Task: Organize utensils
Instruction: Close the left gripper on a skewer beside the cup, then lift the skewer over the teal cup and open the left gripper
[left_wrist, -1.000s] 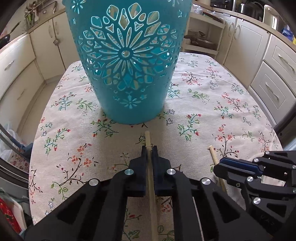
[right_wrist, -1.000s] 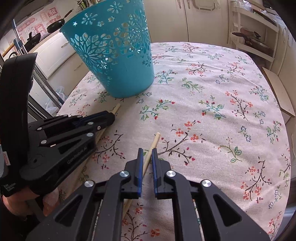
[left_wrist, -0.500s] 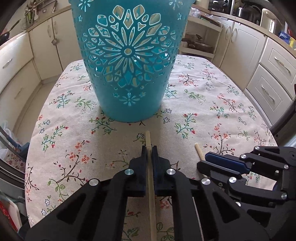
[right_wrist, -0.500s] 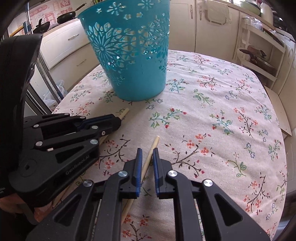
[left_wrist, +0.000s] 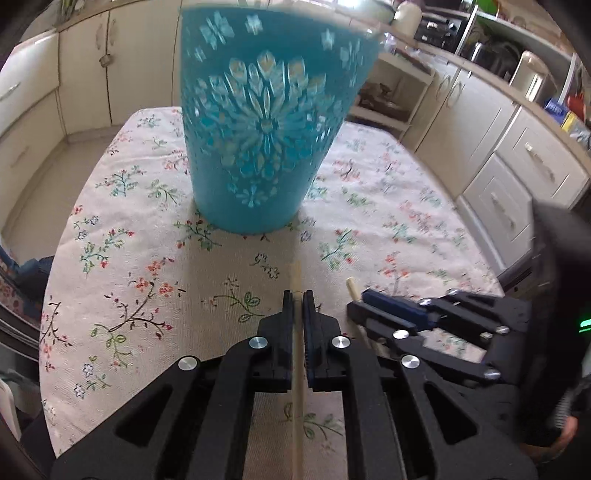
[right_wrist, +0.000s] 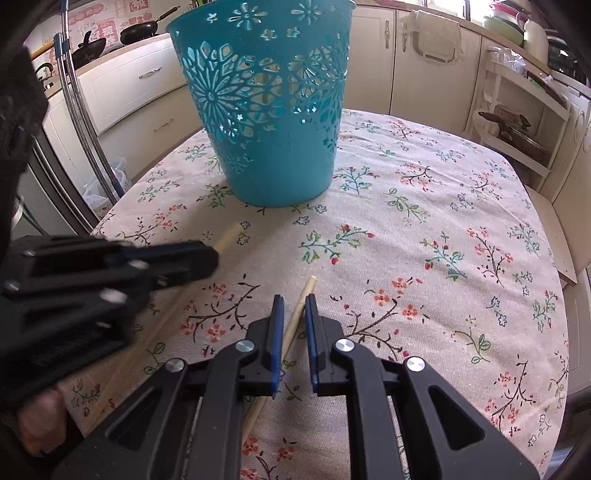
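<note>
Chopsticks are thin, stiff and light — easy to roll. Left gripper (left_wrist: 298, 295) pinches one (left_wrist: 295, 275) near its end; right gripper (right_wrist: 294, 301) pinches another (right_wrist: 307, 290) — both near the basket (right_wrist: 273, 110).

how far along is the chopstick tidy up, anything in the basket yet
Early stage. Nothing shows in the basket through its cutouts, though its bottom is hidden. In hand: the left gripper is shut on one chopstick, and the right gripper is shut on the other chopstick. Left: carry both to the basket and drop them in.
</note>
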